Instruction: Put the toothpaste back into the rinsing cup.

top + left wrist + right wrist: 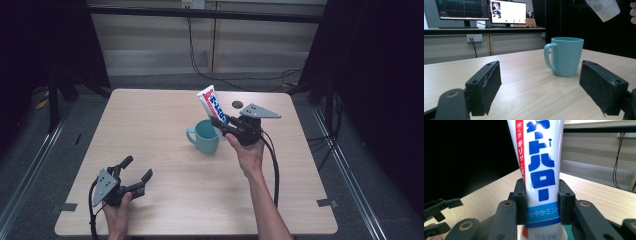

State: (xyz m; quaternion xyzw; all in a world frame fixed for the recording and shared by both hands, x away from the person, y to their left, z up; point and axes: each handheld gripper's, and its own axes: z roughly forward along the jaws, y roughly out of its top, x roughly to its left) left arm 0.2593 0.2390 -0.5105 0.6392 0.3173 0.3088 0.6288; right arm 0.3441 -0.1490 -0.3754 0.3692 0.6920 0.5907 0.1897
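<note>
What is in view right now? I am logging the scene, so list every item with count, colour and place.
toothpaste tube: one, white with blue and red print, held tilted above the mug.
mug: one, teal, upright at mid table.
table: one, light wood.
monitors: two, lit, on a far counter in the left gripper view.
right gripper: one, black, shut on the tube.
left gripper: one, black, open, low at the near left corner.

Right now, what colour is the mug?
Pale teal mug, clearest in the left gripper view.
</note>
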